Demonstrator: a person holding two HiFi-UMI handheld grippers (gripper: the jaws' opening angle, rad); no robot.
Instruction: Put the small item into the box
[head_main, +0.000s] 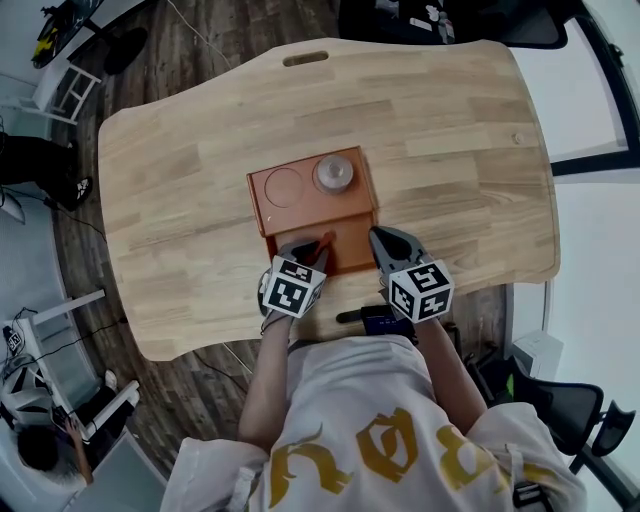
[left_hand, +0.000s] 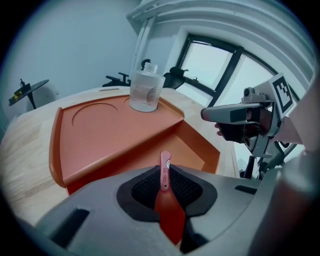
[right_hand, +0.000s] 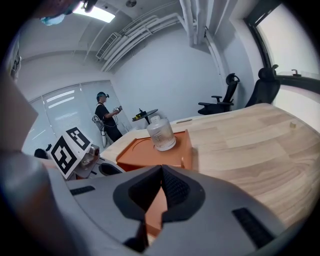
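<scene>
An orange box (head_main: 262, 205) lies on the wooden table, with a raised shelf at the back and a lower compartment (head_main: 348, 243) at the front. A clear jar (head_main: 334, 173) stands on the shelf beside a round recess (head_main: 284, 186). My left gripper (head_main: 305, 248) is shut on a small red scoop-like item (left_hand: 165, 172), which sticks out over the front compartment. The item also shows in the head view (head_main: 320, 241). My right gripper (head_main: 385, 240) is shut with nothing in it, at the box's front right corner. In the right gripper view the jar (right_hand: 161, 133) stands on the box (right_hand: 137, 148).
The table (head_main: 460, 150) has a hand slot (head_main: 305, 58) at its far edge. Its near edge lies just behind both grippers. Office chairs (right_hand: 225, 97) and a standing person (right_hand: 105, 117) are far beyond the table. A black chair (head_main: 565, 405) stands at my right.
</scene>
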